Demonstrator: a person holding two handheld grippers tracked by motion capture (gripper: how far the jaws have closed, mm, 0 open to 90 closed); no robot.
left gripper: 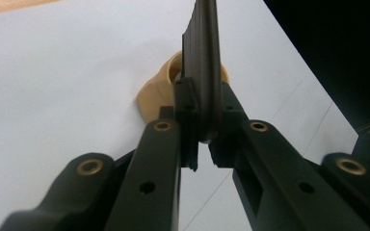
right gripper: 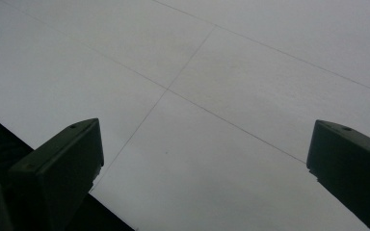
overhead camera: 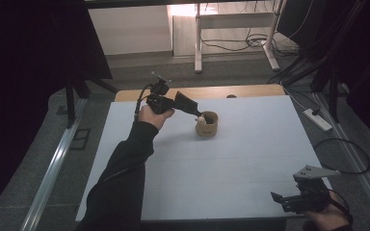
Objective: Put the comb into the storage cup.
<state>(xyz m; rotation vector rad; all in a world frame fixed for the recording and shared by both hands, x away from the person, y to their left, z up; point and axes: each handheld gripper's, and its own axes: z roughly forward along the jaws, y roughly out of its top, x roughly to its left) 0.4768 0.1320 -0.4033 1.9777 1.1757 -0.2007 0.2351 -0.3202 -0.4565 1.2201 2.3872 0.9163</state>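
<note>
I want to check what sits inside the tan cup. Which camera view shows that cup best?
The high view: the round tan cup stands whole on the white table, a small pale object at its rim beside the left gripper. The left gripper view shows part of it behind the closed jaws. The right gripper view shows table.

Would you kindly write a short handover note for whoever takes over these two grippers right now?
Left gripper: shut on a flat black piece, its tip at the rim of the tan cup; something small and pale shows at the tip in the high view, too small to identify.
Right gripper: open, holding nothing, above the white table at its near right corner.
Cup: upright, toward the far middle of the table.
Done: black piece gripped and brought to the cup.
Left: probably finishing the work at the cup; the right gripper is free to steady it.
</note>
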